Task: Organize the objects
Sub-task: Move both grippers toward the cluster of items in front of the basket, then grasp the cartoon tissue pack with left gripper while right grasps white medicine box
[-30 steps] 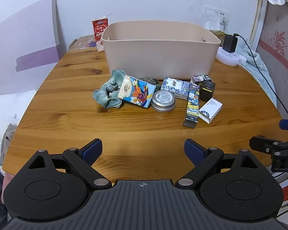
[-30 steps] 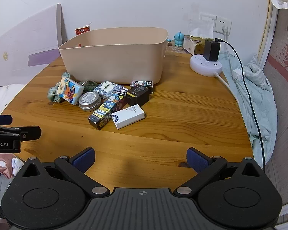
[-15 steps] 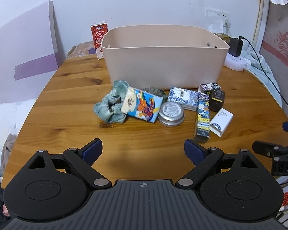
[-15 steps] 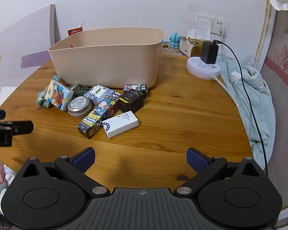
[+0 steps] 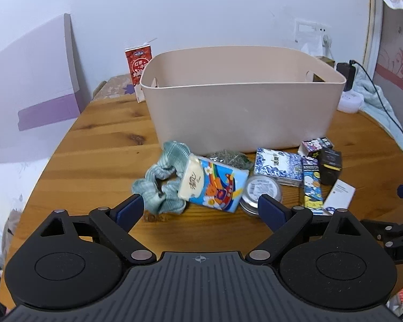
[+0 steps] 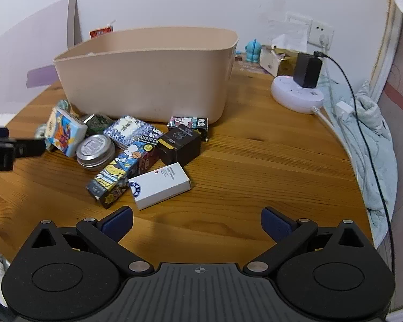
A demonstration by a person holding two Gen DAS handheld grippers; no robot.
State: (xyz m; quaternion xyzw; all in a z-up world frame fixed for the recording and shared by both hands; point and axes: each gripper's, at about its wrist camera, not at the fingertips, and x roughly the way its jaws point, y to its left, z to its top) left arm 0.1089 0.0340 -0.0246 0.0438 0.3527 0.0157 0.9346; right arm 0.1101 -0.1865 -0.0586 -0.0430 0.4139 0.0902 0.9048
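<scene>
A beige bin (image 5: 241, 102) (image 6: 147, 72) stands on the round wooden table (image 5: 94, 145). In front of it lies a cluster: a green scrunchie (image 5: 161, 179), a colourful tissue pack (image 5: 215, 185) (image 6: 63, 131), a round tin (image 5: 263, 190) (image 6: 95, 150), a blue-white patterned pack (image 5: 279, 166), a long cartoon box (image 5: 311, 185) (image 6: 121, 171), a black box (image 5: 330, 166) (image 6: 180, 145) and a white box (image 5: 338, 194) (image 6: 159, 185). My left gripper (image 5: 200, 209) is open, just short of the scrunchie and tissue pack. My right gripper (image 6: 197, 221) is open, close to the white box.
A red carton (image 5: 138, 67) stands behind the bin on the left. A white power strip (image 6: 297, 94) with a black charger and cable sits at the back right, near a blue figurine (image 6: 254, 53). Light cloth (image 6: 373, 139) hangs off the table's right edge.
Both grippers have moved forward toward the cluster, so the objects look larger and nearer. Both stay open. Nothing on the table has shifted.
</scene>
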